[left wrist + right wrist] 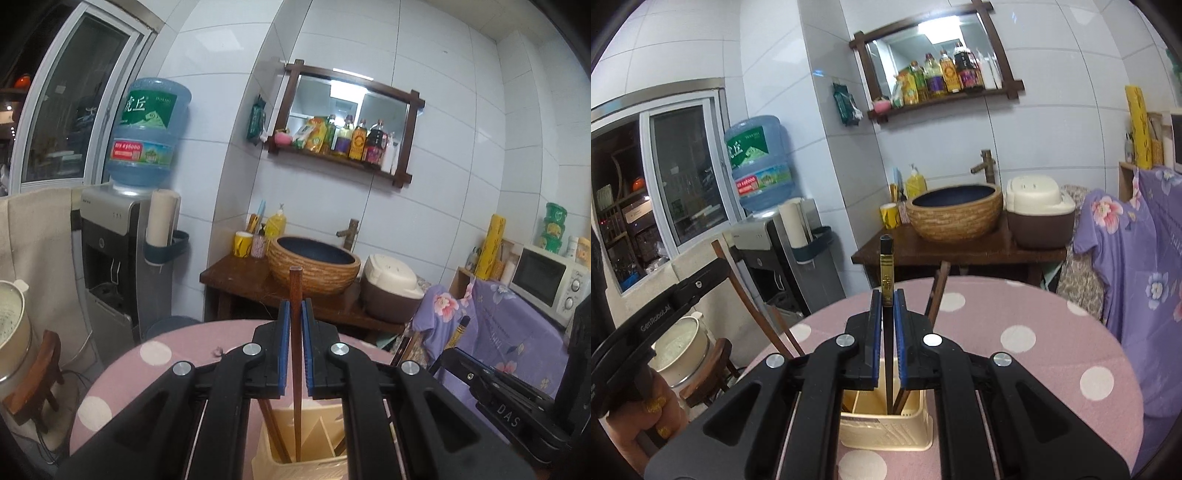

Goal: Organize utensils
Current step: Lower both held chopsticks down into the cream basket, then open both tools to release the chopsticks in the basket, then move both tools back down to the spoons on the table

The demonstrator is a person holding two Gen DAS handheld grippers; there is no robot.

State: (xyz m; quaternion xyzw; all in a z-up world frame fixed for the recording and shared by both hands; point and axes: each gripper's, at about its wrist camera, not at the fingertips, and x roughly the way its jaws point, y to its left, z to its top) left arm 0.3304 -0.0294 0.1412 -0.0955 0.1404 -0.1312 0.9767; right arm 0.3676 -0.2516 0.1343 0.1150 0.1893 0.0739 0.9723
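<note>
My left gripper [295,306] is shut on a brown wooden chopstick [296,284] that stands upright, its lower end inside a cream utensil holder [306,467] just below. Another brown chopstick [273,428] leans in the same holder. My right gripper [887,295] is shut on a black chopstick with a gold band [886,273], also upright with its lower end in the cream holder [886,428]. Brown chopsticks [936,291] lean in the holder beside it. The left gripper shows at the left of the right wrist view [665,302].
The holder stands on a round pink table with white dots [1034,314]. Behind are a wooden stand with a woven basin [955,212], a rice cooker [1039,214], a water dispenser [764,229], and purple flowered cloth [1137,258] at the right.
</note>
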